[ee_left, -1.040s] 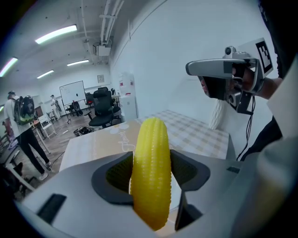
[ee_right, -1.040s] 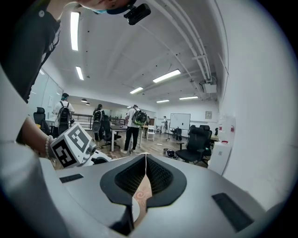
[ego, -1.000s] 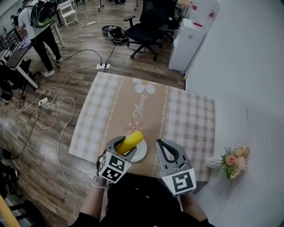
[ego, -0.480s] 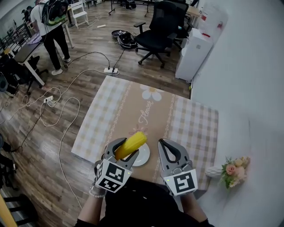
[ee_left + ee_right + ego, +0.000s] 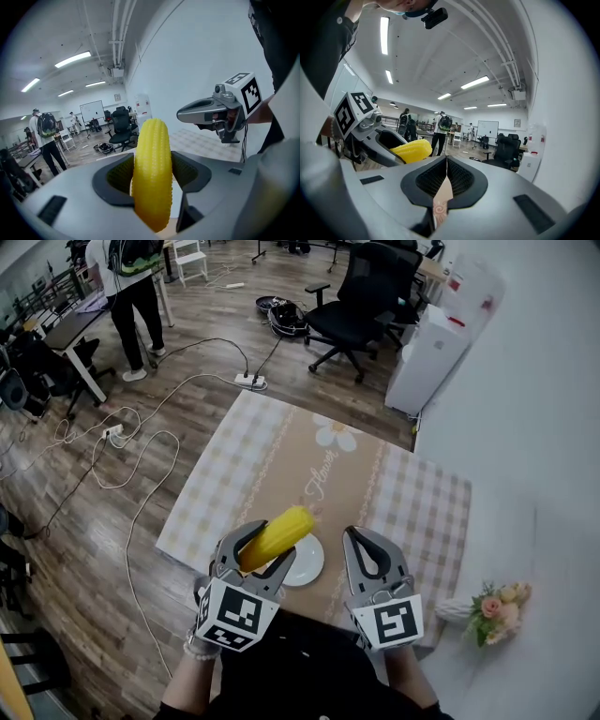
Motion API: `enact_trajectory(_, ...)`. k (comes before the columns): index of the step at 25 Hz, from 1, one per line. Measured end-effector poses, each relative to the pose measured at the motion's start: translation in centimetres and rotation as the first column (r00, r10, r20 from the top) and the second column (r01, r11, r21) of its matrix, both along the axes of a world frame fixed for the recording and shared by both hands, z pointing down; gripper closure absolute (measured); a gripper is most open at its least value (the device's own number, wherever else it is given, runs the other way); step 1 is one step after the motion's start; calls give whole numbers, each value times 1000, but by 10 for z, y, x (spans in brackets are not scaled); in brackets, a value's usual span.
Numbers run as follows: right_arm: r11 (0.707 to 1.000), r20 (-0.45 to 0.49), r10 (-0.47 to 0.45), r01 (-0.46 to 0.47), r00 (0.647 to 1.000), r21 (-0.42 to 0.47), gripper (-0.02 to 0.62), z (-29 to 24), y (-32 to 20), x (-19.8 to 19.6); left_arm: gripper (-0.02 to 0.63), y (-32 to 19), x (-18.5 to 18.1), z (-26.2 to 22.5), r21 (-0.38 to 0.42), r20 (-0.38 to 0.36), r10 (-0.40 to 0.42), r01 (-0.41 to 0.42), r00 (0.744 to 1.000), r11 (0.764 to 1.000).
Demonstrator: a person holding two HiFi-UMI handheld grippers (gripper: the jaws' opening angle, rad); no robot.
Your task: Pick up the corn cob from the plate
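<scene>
Corn cob (image 5: pixel 277 534) is pinched across its middle between the left gripper's (image 5: pixel 262 547) two jaws. The yellow cob sticks out past the jaw tips, slanting up to the right in the head view. In the left gripper view the cob (image 5: pixel 152 174) stands upright between the dark jaw pads, both pads pressed on it. It is held in the air over the near edge of the table.

Far left: wood floor (image 5: pixel 66 521) with white cables (image 5: pixel 122 448) looping across it and a power strip (image 5: pixel 251 382) just off the table's far corner. A person (image 5: pixel 137 277) stands at top left by a desk (image 5: pixel 67 332).

Centre: checked tablecloth (image 5: pixel 272 460) with a beige middle strip. A white plate (image 5: pixel 309 565) sits near its front edge, just right of and below the cob. A black office chair (image 5: pixel 361 298) stands beyond the table.

Right of the plate: the right gripper (image 5: pixel 363 542), jaws pressed together with nothing between them. Its own view shows the pads meeting at the tips (image 5: pixel 446 161).

Far right: a white cabinet (image 5: pixel 437 351) against the wall and a small bunch of flowers (image 5: pixel 491 602) beside the table's near right corner.
</scene>
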State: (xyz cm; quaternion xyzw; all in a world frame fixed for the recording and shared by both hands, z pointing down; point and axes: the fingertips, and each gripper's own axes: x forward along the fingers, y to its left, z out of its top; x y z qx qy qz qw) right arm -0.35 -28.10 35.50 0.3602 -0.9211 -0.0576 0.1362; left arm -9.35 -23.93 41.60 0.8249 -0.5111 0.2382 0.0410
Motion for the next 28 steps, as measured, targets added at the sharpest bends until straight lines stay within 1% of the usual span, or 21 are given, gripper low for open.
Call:
enact_trajectory(4,1000,-2,-18,18,1000,8,554,3,1,-2,351,1,-5,1,0,9,-15,15,1000,1000)
enact_trajectory(9,998,-27,-54,53,998,-25,554,10,9,-8,351,7,-11,7,-22,15,-39,40,999,999)
enact_trajectory(12,998,-31,-66,65,997,-25,554,11,11,-11,351,9,-12,9,-28,23,-45,45,999,999)
enact_trajectory(28,998,-50,-61,60,997,-32,554,16,16,-3,351,8,-2,15,-30,30,-25,26,999,999)
